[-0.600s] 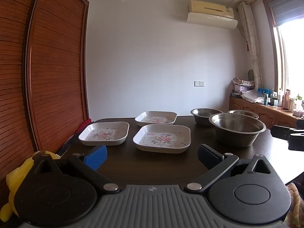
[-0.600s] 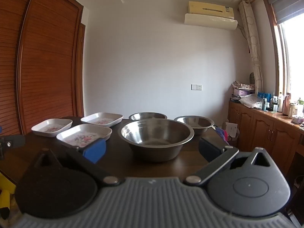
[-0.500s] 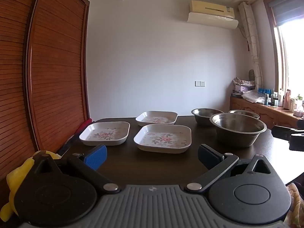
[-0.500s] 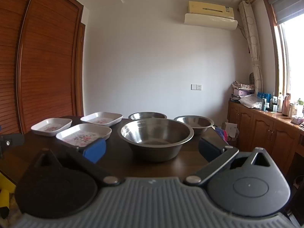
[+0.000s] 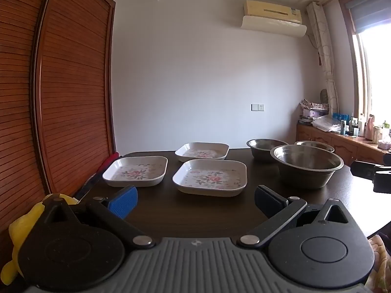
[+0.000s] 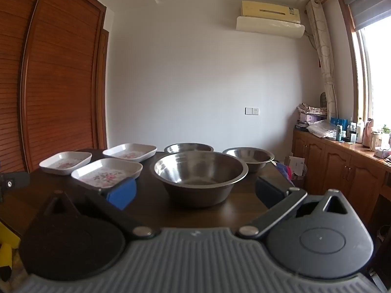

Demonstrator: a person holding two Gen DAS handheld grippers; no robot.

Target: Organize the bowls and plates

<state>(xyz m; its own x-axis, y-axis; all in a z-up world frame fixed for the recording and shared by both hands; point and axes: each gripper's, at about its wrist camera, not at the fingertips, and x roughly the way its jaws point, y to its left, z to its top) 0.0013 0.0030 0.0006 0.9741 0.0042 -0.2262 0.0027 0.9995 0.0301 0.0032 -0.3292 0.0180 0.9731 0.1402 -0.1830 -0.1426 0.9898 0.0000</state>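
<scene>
Waiting wide and empty, the left gripper [image 5: 194, 201] faces the flowery plates [image 5: 210, 177] and the right gripper [image 6: 194, 194] faces the big bowl [image 6: 200, 174], ready for stacking.

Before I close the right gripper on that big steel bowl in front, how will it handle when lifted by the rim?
The big steel bowl looks rigid and thin-walled, so probably light for its size. Its polished, flaring rim may slip between the pads of the right gripper. It is empty and broad, so a one-sided rim grip will likely let it tilt.
</scene>
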